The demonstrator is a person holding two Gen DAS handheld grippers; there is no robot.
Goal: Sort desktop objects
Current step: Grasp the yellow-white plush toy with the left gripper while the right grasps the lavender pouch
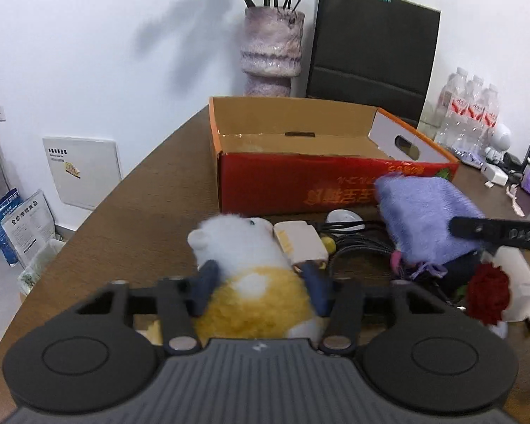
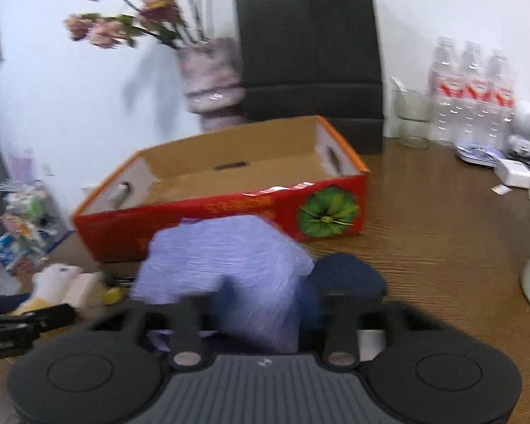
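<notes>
Two soft things are in your grip. Your left gripper (image 1: 261, 284) has its blue pads closed on the fluffy white-and-yellow plush toy (image 1: 251, 272) low over the wooden table (image 1: 130, 219). Your right gripper (image 2: 265, 304) seems clamped on the nubby lavender towel (image 2: 226, 268) — blurred there. Only the right view shows the green print on the open red cardboard box (image 2: 229, 208) — just behind both.
</notes>
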